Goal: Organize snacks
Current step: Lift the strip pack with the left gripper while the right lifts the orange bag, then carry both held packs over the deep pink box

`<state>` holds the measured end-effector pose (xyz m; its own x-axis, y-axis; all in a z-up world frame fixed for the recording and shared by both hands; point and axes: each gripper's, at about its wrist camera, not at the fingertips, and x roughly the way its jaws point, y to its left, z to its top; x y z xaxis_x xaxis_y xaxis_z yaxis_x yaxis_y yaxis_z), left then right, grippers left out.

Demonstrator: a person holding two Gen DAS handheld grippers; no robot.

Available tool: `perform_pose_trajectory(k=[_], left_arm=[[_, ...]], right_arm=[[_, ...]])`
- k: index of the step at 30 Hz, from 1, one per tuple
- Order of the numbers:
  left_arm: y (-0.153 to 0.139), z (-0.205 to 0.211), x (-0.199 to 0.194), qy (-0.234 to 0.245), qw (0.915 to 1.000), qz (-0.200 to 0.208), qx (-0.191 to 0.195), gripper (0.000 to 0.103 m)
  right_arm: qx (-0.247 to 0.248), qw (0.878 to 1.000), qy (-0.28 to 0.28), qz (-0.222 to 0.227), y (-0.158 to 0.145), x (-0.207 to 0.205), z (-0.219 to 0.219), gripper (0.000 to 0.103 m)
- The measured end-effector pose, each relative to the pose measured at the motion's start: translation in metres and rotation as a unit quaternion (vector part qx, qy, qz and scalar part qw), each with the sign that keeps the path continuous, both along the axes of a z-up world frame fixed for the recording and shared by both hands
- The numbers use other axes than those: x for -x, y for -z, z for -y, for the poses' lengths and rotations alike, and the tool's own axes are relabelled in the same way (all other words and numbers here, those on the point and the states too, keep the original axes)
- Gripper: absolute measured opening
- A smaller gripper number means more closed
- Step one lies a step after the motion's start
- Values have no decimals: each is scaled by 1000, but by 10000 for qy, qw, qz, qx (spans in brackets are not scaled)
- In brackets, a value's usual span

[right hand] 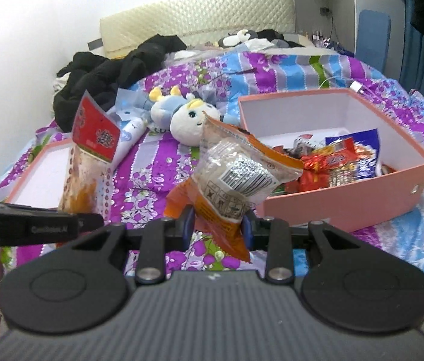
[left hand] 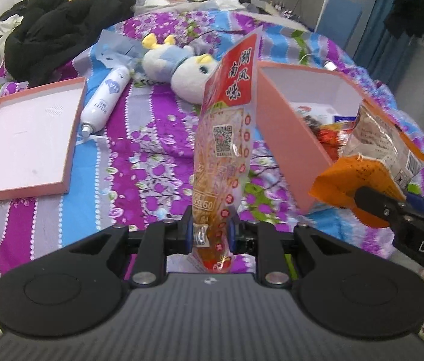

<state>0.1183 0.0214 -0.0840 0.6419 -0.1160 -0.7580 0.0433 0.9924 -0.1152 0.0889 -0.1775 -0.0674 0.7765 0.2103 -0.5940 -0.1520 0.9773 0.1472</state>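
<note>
My left gripper (left hand: 210,225) is shut on the bottom of a tall red-topped snack packet (left hand: 227,126) and holds it upright above the bedspread, left of the pink box (left hand: 284,138). That packet also shows in the right wrist view (right hand: 87,156). My right gripper (right hand: 218,225) is shut on an orange and clear snack bag (right hand: 236,174), held just left of the pink box (right hand: 347,201). The orange bag shows in the left wrist view (left hand: 371,162) at the box's near corner. The box holds several wrapped snacks (right hand: 338,162).
The pink box lid (left hand: 22,141) lies open side up at the left. A white spray can (left hand: 103,99), a blue and white plush toy (left hand: 181,69) and a heap of black clothes (left hand: 61,27) lie on the floral bedspread (left hand: 139,162). A cable (right hand: 359,87) lies behind the box.
</note>
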Motion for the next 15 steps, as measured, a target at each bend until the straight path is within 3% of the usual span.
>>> perform_pose_trajectory(k=[15], left_arm=[[-37,56,31,300,9979,229,527,24]], right_arm=[[86,9988,436,183,-27,42,50,35]])
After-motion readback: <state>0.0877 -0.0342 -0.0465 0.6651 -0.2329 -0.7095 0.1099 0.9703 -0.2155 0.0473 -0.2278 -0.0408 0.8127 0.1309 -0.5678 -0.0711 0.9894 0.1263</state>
